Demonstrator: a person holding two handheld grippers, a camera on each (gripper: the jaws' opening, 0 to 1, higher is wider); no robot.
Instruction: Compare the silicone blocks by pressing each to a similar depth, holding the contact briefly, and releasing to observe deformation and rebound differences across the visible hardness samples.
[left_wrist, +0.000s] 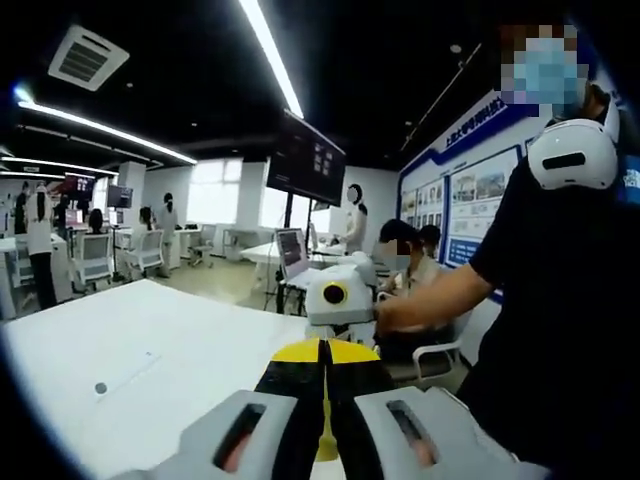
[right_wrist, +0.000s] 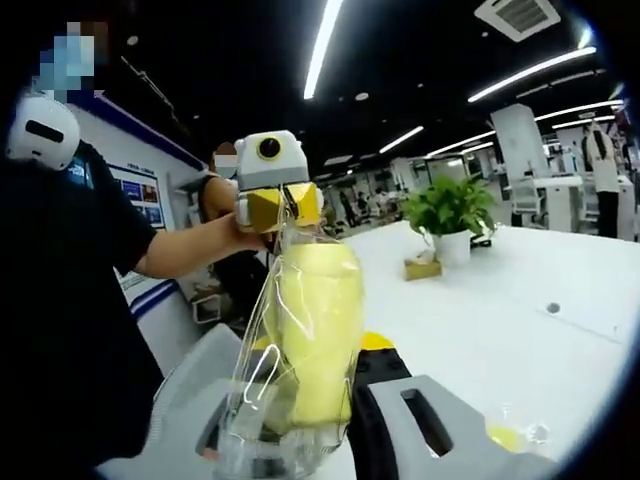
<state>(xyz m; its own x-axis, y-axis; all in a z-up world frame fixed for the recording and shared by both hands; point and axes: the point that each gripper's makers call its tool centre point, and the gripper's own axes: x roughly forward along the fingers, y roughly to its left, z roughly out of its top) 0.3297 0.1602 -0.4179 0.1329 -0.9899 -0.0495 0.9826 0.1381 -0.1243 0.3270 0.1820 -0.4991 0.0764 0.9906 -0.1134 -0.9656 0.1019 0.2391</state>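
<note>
**Bagged block strung between two claws, nothing pressed yet**

In the left gripper view, the white table spreads off to the left. At the bottom, the left gripper has its black, yellow-tipped jaws pinched tight together. Straight ahead of those tips, and close, sits the right gripper, with the person's hand wrapped around it from the right.

In the right gripper view, the left gripper is up top, left of centre, clenched on the gathered neck of a clear bag. Inside hangs the yellow silicone block. Its long axis runs right down the line between the two claws, from the pinched neck above into the right gripper below. The block's lower end sits between those jaws, and the black pad on the right side looks to be touching it. The crumpled plastic hides the other jaw, so I can't tell whether that claw is squeezing or just cradling the bag. Further right a potted plant stands on the table, well clear.

What matters next is that the block lies lengthwise into the right claw, not across it. That makes the right gripper the nearer one for any squeeze, and it would bite the block's narrow lower end through the bag. A fair pressing test probably needs the block out of the bag or turned broadside first.
</note>
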